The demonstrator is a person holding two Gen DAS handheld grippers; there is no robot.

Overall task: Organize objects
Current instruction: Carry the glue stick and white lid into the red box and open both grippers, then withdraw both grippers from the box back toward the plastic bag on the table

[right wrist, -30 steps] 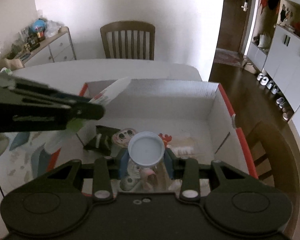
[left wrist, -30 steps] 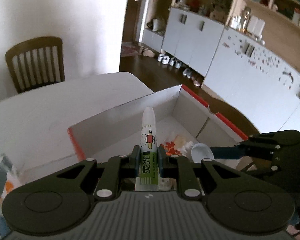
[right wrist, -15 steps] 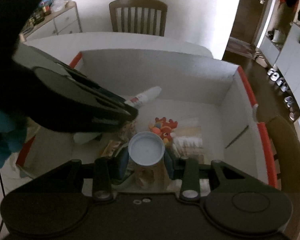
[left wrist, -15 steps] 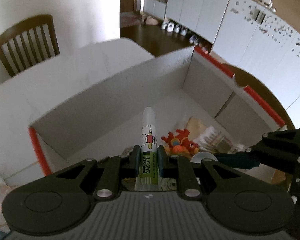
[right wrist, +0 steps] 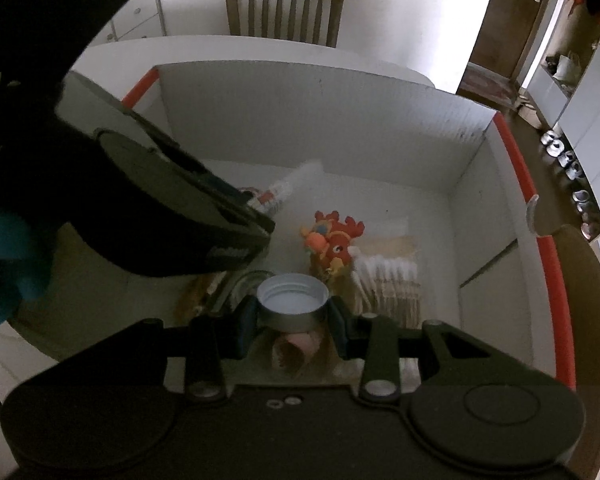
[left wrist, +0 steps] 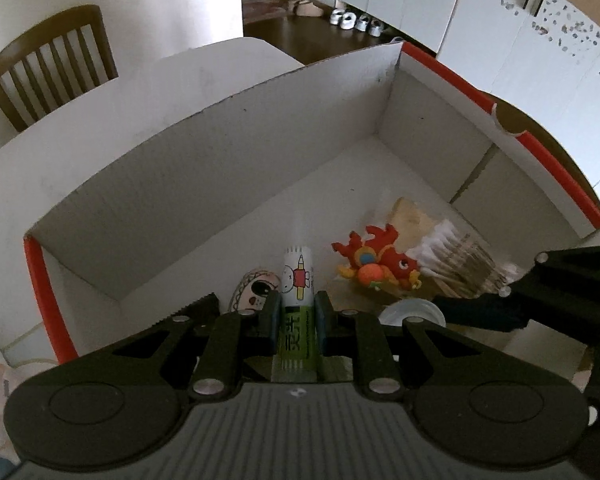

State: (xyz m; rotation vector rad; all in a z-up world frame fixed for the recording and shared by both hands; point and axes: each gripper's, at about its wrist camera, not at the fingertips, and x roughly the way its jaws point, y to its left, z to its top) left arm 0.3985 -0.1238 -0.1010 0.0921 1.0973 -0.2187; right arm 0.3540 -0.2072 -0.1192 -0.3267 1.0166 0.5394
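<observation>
Placing step — left tongs [left wrist: 297, 314] clamp glue stick [left wrist: 297, 296], right tongs [right wrist: 293, 320] clamp jar lid [right wrist: 292, 300], both inside box [left wrist: 220, 152]. Next: release on bare floor, 12 o'clock of dragon toy [right wrist: 332, 240].

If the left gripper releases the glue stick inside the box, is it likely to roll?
Probably yes: the glue stick looks like a smooth round cylinder. It seems rigid, since the left gripper pinches it undeformed. Nearby toys may stop it.
</observation>
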